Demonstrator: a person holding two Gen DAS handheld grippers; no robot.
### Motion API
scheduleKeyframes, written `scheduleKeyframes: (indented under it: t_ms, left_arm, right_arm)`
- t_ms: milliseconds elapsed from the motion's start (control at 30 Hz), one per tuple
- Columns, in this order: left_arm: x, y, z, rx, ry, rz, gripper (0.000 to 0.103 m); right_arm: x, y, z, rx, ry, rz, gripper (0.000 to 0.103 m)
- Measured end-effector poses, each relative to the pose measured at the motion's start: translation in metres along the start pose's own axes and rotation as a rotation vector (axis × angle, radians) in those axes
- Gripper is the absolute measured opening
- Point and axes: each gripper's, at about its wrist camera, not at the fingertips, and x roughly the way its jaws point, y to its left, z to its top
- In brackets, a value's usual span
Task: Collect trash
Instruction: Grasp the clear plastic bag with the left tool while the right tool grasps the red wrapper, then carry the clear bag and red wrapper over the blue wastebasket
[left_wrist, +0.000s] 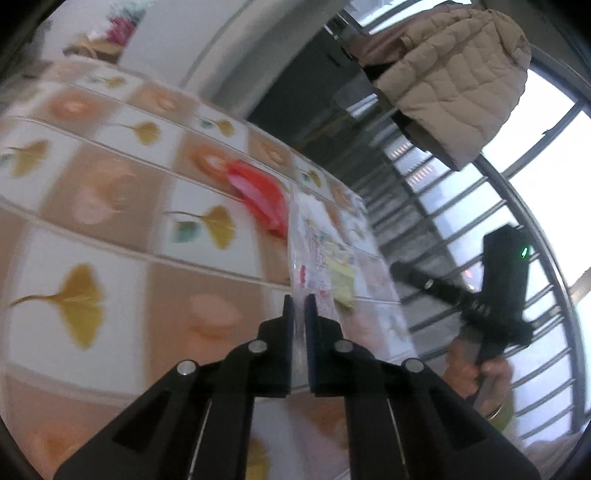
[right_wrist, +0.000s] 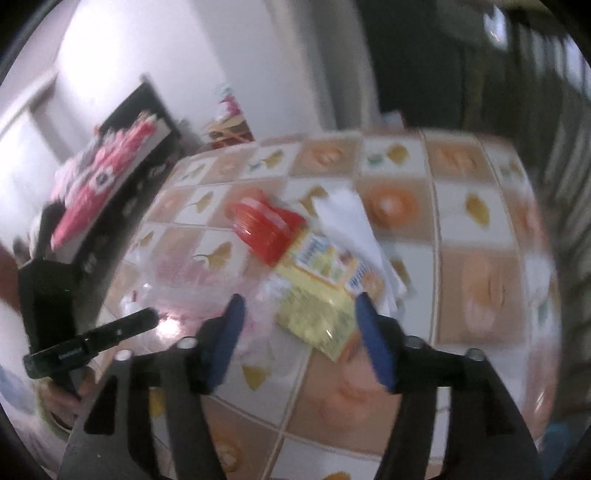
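here the left gripper (left_wrist: 300, 300) sits at the bottom centre of the left wrist view, its jaws clenched on the near edge of a clear plastic bag (left_wrist: 317, 251) that stretches away from it toward the middle of the frame. the bag lies over a tablecloth (left_wrist: 110, 206) printed with ginkgo leaves and peach squares, and a pale yellow scrap (left_wrist: 341, 282) shows through the plastic just right of the fingertips. a red packet (left_wrist: 264, 199) lies on the cloth above and left of the bag, touching its far edge. at the right of that frame a hand (left_wrist: 480, 373) grips the other tool in front of a barred window, with a beige quilted jacket (left_wrist: 454, 85) hanging at the upper right.

in the right wrist view the right gripper (right_wrist: 299, 308) hovers released, blue pads wide apart, nothing between them. a yellow snack wrapper (right_wrist: 317, 291) lies on the cloth between and beyond the pads, white crumpled paper (right_wrist: 351, 218) above it, the red packet (right_wrist: 264, 225) to its upper left. everything is motion-blurred.
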Motion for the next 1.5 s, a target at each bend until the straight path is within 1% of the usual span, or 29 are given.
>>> scheduleKeyframes:
  t_ms: [67, 100, 167, 233, 333, 500, 533, 567, 633, 667, 700, 733, 800, 833, 867, 933, 1100, 1200, 1333, 1500]
  left_arm:
    - [-0.010, 0.007, -0.005, -0.003, -0.012, 0.042, 0.005]
    - [-0.015, 0.010, -0.008, -0.001, -0.018, 0.080, 0.005]
    - [-0.022, 0.016, -0.011, -0.002, -0.026, 0.119, 0.005]
    - [-0.029, 0.024, -0.015, -0.013, -0.032, 0.136, 0.005]
    - [-0.035, 0.033, -0.018, -0.034, -0.040, 0.152, 0.005]
    - [-0.039, 0.039, -0.023, -0.039, -0.057, 0.170, 0.005]
    - [-0.039, 0.039, -0.023, -0.037, -0.061, 0.174, 0.005]
    - [-0.040, 0.039, -0.023, -0.033, -0.065, 0.177, 0.005]
    - [-0.041, 0.040, -0.024, -0.028, -0.071, 0.186, 0.005]
    - [-0.042, 0.042, -0.023, -0.027, -0.072, 0.187, 0.005]
    - [-0.042, 0.042, -0.023, -0.027, -0.076, 0.187, 0.005]
    - [-0.043, 0.043, -0.023, -0.028, -0.080, 0.188, 0.005]
    - [-0.043, 0.043, -0.023, -0.030, -0.085, 0.182, 0.005]
    - [-0.043, 0.043, -0.023, -0.030, -0.088, 0.181, 0.005]
    - [-0.044, 0.043, -0.023, -0.029, -0.093, 0.179, 0.005]
    - [-0.044, 0.042, -0.022, -0.029, -0.098, 0.174, 0.005]
    - [-0.049, 0.038, -0.021, -0.035, -0.111, 0.137, 0.005]
    - [-0.051, 0.034, -0.023, -0.032, -0.117, 0.110, 0.005]
    - [-0.052, 0.027, -0.025, -0.028, -0.114, 0.078, 0.004]
    - [-0.057, 0.015, -0.025, -0.017, -0.108, 0.036, 0.004]
  right_arm:
    - [0.010, 0.013, 0.012, -0.058, 0.006, 0.001, 0.070]
    - [0.019, 0.020, 0.020, -0.084, 0.015, 0.011, 0.071]
    - [0.037, 0.029, 0.031, -0.120, 0.039, 0.013, 0.074]
    - [0.060, 0.040, 0.045, -0.161, 0.072, -0.003, 0.087]
    - [0.092, 0.055, 0.059, -0.226, 0.121, -0.053, 0.088]
    - [0.137, 0.055, 0.077, -0.216, 0.180, -0.089, 0.087]
    - [0.140, 0.053, 0.076, -0.208, 0.188, -0.096, 0.086]
    - [0.146, 0.051, 0.077, -0.197, 0.202, -0.099, 0.078]
    - [0.153, 0.045, 0.077, -0.167, 0.232, -0.097, 0.055]
    - [0.153, 0.042, 0.076, -0.143, 0.238, -0.090, 0.052]
    - [0.150, 0.041, 0.075, -0.131, 0.227, -0.086, 0.046]
    - [0.147, 0.041, 0.074, -0.126, 0.220, -0.076, 0.036]
    - [0.139, 0.039, 0.073, -0.109, 0.203, -0.066, 0.029]
    - [0.137, 0.040, 0.073, -0.106, 0.193, -0.066, 0.028]
    - [0.132, 0.040, 0.072, -0.101, 0.180, -0.063, 0.023]
    - [0.121, 0.039, 0.072, -0.082, 0.159, -0.041, 0.021]
    - [0.081, 0.039, 0.065, -0.032, 0.097, 0.025, 0.021]
    - [0.057, 0.040, 0.052, -0.008, 0.076, 0.062, 0.021]
    - [0.030, 0.040, 0.021, 0.015, 0.073, 0.095, 0.021]
    - [0.014, 0.032, -0.008, 0.082, 0.087, 0.124, 0.021]
